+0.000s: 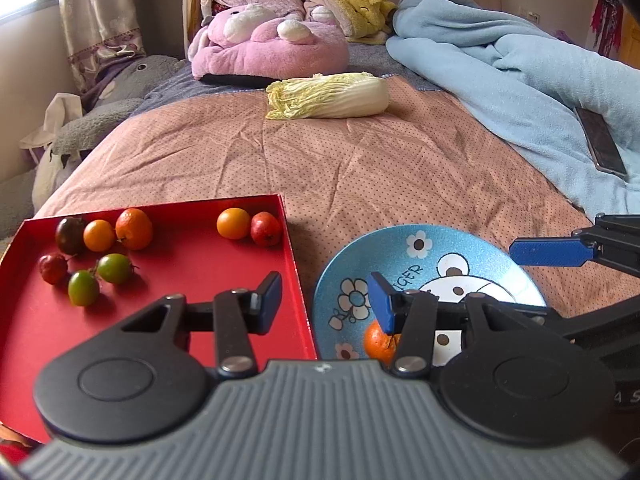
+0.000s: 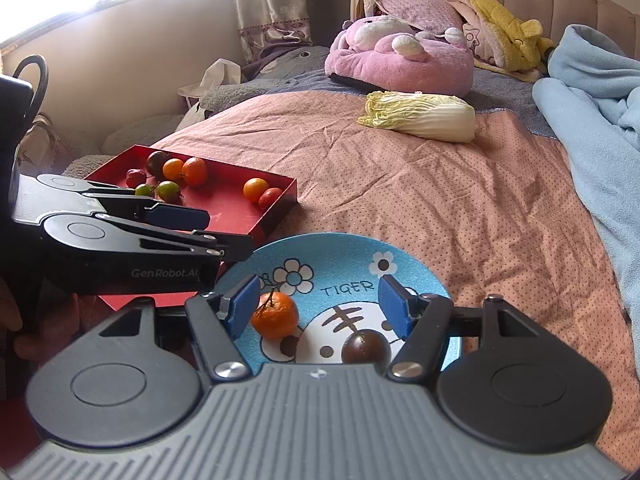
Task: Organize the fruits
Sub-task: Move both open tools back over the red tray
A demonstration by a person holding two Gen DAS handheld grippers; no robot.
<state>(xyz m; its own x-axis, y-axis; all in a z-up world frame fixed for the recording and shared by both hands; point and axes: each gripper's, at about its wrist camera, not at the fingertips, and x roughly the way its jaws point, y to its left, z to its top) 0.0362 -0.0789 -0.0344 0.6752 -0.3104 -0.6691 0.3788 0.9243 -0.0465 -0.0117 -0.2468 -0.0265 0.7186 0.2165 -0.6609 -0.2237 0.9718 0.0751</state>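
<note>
A red tray (image 1: pixel 168 256) (image 2: pixel 228 208) on the bed holds several small fruits: orange, red, green and one dark. A blue cartoon plate (image 1: pixel 400 248) (image 2: pixel 344 252) lies right of it, holding a mandarin (image 2: pixel 275 315) (image 1: pixel 380 342) and a dark round fruit (image 2: pixel 366 347). My left gripper (image 1: pixel 324 300) is open and empty, above the gap between tray and plate. My right gripper (image 2: pixel 318 308) is open and empty just over the plate, the mandarin next to its left finger. The left gripper also shows in the right wrist view (image 2: pixel 192 228).
A napa cabbage (image 1: pixel 328 95) (image 2: pixel 420 116) lies further up the pink bedspread (image 1: pixel 360 168). A pink plush (image 1: pixel 268 40), a yellow blanket, and a light blue blanket (image 1: pixel 520 80) with a phone (image 1: pixel 600 140) on it lie beyond. The bed's left edge drops off beside the tray.
</note>
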